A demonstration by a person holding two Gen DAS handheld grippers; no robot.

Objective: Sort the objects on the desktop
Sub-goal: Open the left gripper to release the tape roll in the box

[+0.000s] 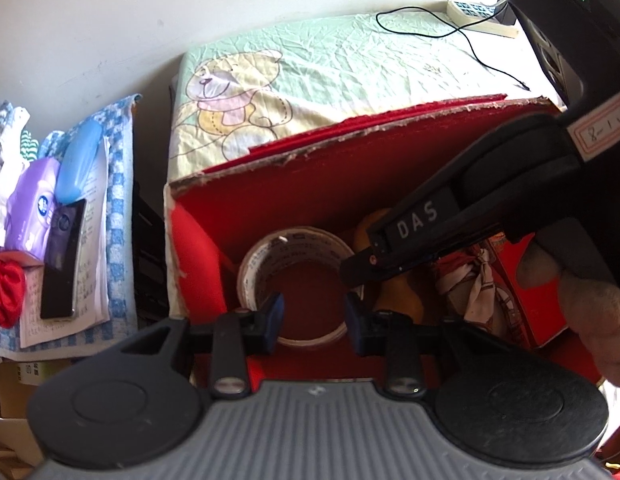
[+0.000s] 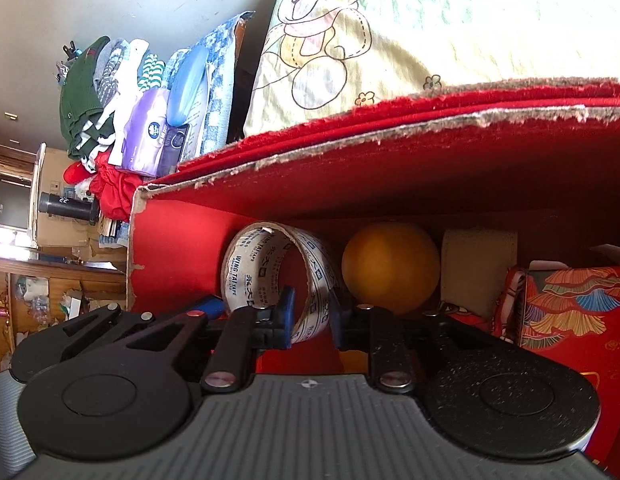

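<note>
Red box walls (image 2: 389,176) hold the tape roll (image 2: 270,276) at the far left. Right gripper (image 2: 311,320) sits nearest, fingers narrow around the roll's near band. Left gripper (image 1: 314,318) hovers open just above.

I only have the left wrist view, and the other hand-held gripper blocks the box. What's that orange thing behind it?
Observer: An orange ball, sitting right of the tape roll in the red box.
Operator: Anything beyond the ball?
Observer: A cream block, standing right of it.
Operator: Is the right hand-held gripper on the tape?
Observer: Its fingers straddle the roll's wall; I can't tell if they press it.
</note>
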